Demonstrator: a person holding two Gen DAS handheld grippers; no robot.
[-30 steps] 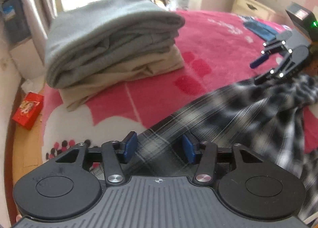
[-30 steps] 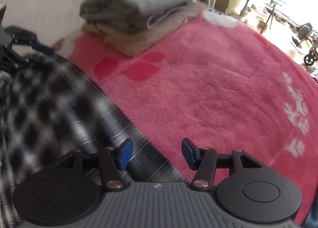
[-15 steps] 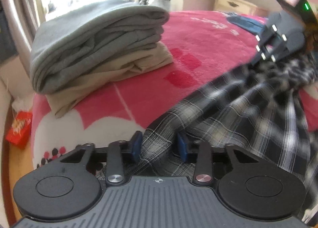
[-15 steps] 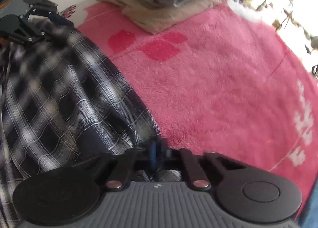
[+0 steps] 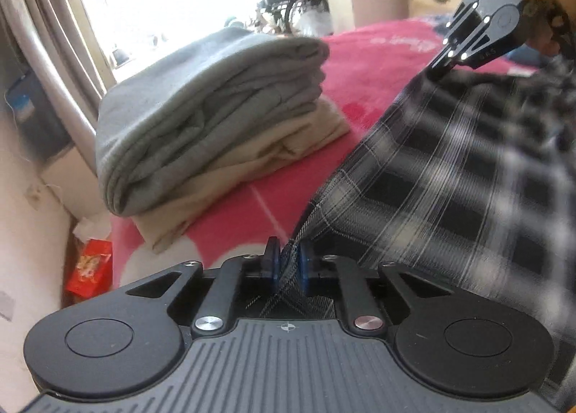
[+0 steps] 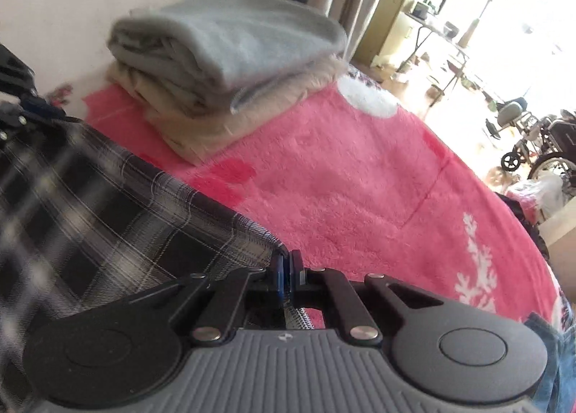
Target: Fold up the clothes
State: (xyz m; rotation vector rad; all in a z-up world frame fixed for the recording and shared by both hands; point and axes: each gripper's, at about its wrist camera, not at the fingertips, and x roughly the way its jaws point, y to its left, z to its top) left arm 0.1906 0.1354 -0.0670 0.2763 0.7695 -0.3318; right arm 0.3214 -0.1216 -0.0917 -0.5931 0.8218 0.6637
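A black-and-white plaid shirt [image 5: 450, 175] hangs stretched above the pink blanket [image 5: 367, 63], held between both grippers. My left gripper [image 5: 287, 261] is shut on one edge of it; the cloth is pinched between the blue pads. My right gripper [image 6: 287, 270] is shut on another edge of the same plaid shirt [image 6: 108, 204]. In the left wrist view, the right gripper [image 5: 437, 69] shows at the upper right, higher than the left. The left gripper appears blurred at the left edge of the right wrist view.
A folded stack, grey cloth [image 5: 208, 103] over beige cloth [image 5: 252, 168], lies on the blanket near the wall and curtain; it is the folded stack [image 6: 230, 63] in the right wrist view too. A red packet [image 5: 90, 269] lies on the floor. Wheelchairs [image 6: 540, 146] stand beyond the bed.
Both grippers went from open to shut on the plaid shirt's edge and lifted it off the blanket, so the cloth now hangs taut between them.
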